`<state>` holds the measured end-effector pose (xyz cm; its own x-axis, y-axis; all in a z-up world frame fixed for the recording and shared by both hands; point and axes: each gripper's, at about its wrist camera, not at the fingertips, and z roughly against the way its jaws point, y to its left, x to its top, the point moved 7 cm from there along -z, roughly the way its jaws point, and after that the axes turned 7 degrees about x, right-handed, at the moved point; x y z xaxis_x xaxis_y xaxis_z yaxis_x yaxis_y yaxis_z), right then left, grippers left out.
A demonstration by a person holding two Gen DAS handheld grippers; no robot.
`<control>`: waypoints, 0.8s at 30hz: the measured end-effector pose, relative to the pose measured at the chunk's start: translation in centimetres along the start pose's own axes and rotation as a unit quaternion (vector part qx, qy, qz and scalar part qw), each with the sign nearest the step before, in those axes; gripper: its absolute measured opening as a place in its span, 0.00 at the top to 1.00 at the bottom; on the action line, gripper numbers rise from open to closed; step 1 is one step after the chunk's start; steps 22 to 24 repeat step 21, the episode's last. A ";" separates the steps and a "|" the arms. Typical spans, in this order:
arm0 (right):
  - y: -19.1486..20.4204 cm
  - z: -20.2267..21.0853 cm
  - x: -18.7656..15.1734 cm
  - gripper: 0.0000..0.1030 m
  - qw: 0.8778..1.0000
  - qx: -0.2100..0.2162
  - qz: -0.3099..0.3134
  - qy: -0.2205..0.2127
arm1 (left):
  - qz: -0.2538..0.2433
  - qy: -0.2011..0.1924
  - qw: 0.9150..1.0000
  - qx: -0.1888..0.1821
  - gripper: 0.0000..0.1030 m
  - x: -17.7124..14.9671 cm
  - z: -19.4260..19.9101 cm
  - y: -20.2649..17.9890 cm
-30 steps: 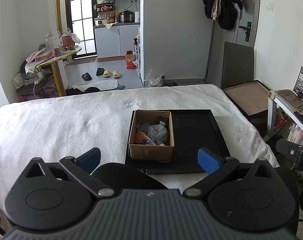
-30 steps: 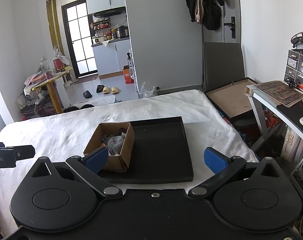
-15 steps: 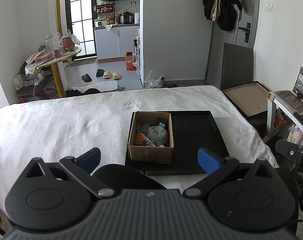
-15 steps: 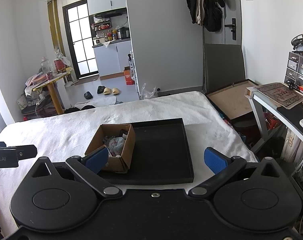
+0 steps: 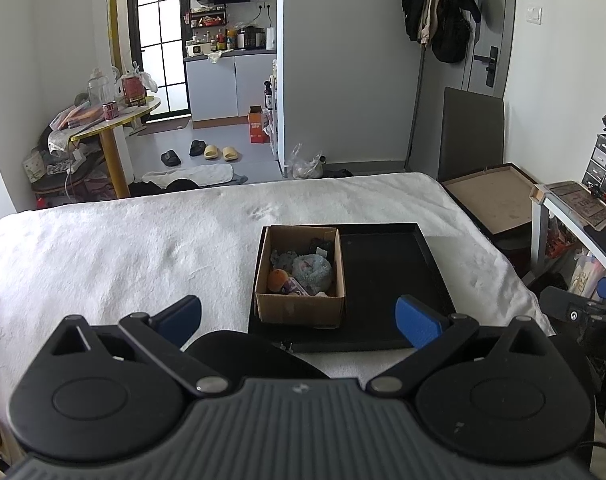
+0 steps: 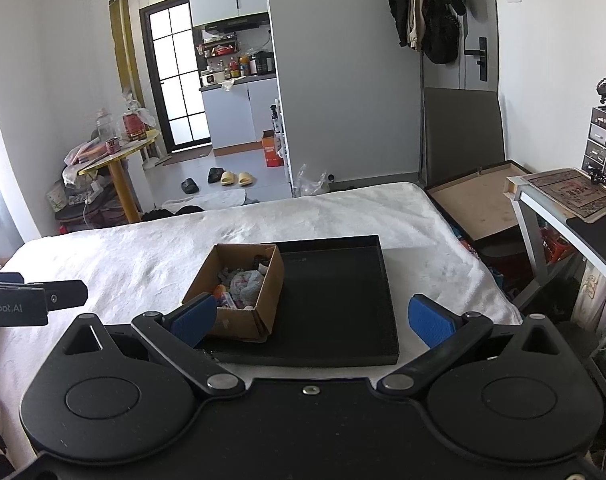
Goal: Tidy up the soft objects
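Both grippers, left (image 5: 298,318) and right (image 6: 310,320), hang released, empty. Centre frame, the box (image 5: 299,306) of soft toys (image 5: 313,268) could tip on the tray (image 5: 387,280) if nudged.

We read only one text: white letters "nRobot.AI", cut off at the picture's left edge, on the black body of the left tool (image 6: 31,304) seen from the right wrist view. Other labels are too small to read.

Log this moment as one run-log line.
left claw: open, empty | right claw: open, empty | cardboard box: on black tray, left side | soft toys: in box
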<state>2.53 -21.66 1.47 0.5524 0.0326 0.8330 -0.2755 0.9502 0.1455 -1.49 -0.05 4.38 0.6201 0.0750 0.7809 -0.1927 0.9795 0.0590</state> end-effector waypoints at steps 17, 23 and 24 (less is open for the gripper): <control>0.2 0.2 0.2 0.00 1.000 0.012 -0.004 0.002 | 0.001 -0.003 1.000 -0.005 0.01 0.4 0.3 -0.1; 0.2 0.2 0.2 0.00 1.000 0.013 -0.004 0.003 | -0.002 0.001 1.000 -0.004 0.01 0.3 0.0 -0.1; 0.2 0.2 0.2 0.00 1.000 0.013 -0.004 0.003 | -0.002 0.001 1.000 -0.004 0.01 0.3 0.0 -0.1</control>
